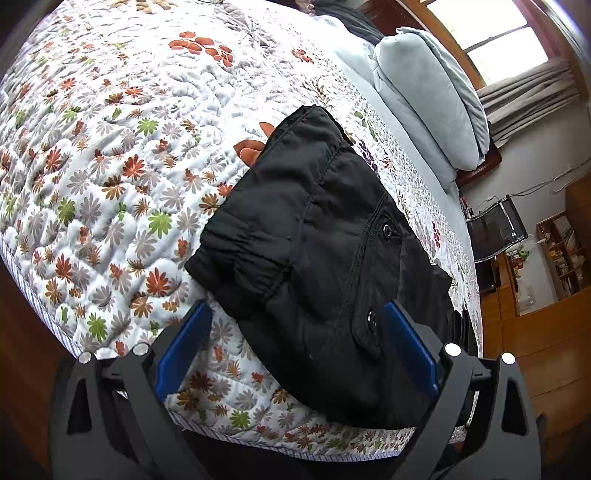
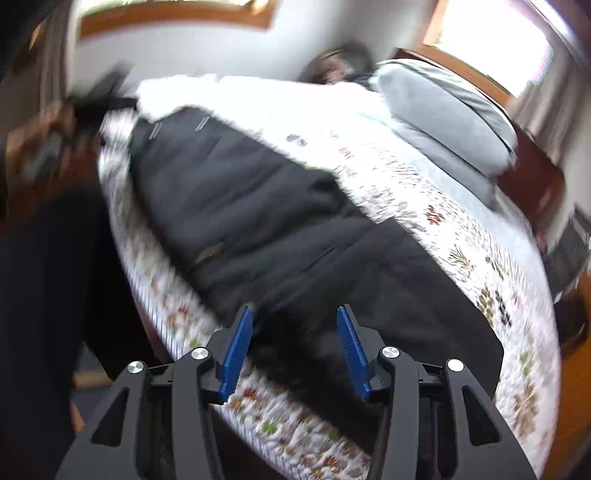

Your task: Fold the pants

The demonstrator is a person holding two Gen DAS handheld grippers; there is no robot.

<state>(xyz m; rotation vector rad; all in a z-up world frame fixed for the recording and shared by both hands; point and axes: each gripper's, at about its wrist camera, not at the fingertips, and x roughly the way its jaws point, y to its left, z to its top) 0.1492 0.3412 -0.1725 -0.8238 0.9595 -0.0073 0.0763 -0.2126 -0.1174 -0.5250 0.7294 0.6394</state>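
Note:
Black pants (image 1: 314,240) lie on the flowered quilt (image 1: 110,147) near the bed's front edge, with the elastic waistband to the left and two snap buttons on a pocket flap. My left gripper (image 1: 297,308) stands wide open just above them, its blue pads (image 1: 184,350) on either side of the cloth and apart from it. The right wrist view is blurred. There the pants (image 2: 258,214) stretch long along the bed's edge. My right gripper (image 2: 294,310) hovers over their near end, jaws partly apart, with dark cloth below and the pads not pressing on it.
Grey pillows (image 1: 436,96) are stacked at the head of the bed under a window (image 1: 491,29). Past the bed's right side are a wooden floor (image 1: 535,350), a black chair (image 1: 498,225) and a shelf (image 1: 565,251). A dark shape (image 2: 44,295) stands left of the bed.

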